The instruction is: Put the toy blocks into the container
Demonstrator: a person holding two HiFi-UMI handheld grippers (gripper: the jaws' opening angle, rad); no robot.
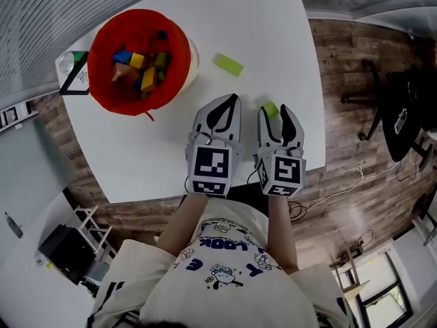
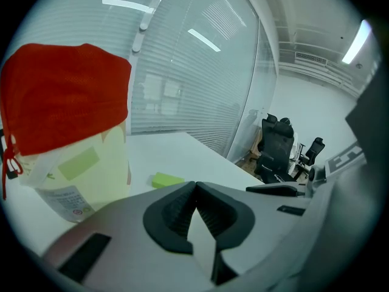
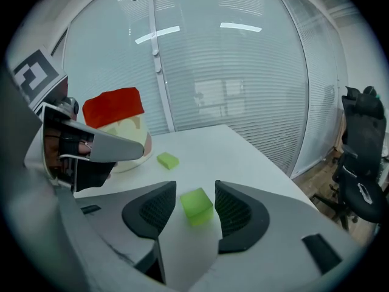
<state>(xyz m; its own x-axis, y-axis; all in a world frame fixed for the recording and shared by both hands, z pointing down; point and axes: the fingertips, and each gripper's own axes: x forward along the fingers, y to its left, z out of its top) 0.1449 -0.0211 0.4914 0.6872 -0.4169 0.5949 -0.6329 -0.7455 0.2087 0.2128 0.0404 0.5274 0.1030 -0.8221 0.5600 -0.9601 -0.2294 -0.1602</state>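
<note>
A pale tub with a red liner [image 1: 102, 43] stands at the table's far left, with several coloured blocks inside it. A flat green block [image 1: 229, 64] lies on the white table to its right. A small green cube [image 1: 270, 109] sits nearer me. My right gripper [image 1: 273, 108] is open around it; in the right gripper view the cube [image 3: 196, 206] rests on the table between the pads [image 3: 157, 210], touching neither. My left gripper [image 1: 234, 100] is shut and empty, just left of the right one. From the left gripper view I see the tub [image 2: 67, 120] and the flat block [image 2: 167, 179] beyond the gripper [image 2: 194, 190].
The white table [image 1: 287, 39] ends at the right over a wooden floor [image 1: 348, 115]. A black-framed card and a clear bottle [image 1: 72, 70] sit left of the tub. Glass walls with blinds stand behind the table. Black office chairs [image 3: 364, 157] stand off to the right.
</note>
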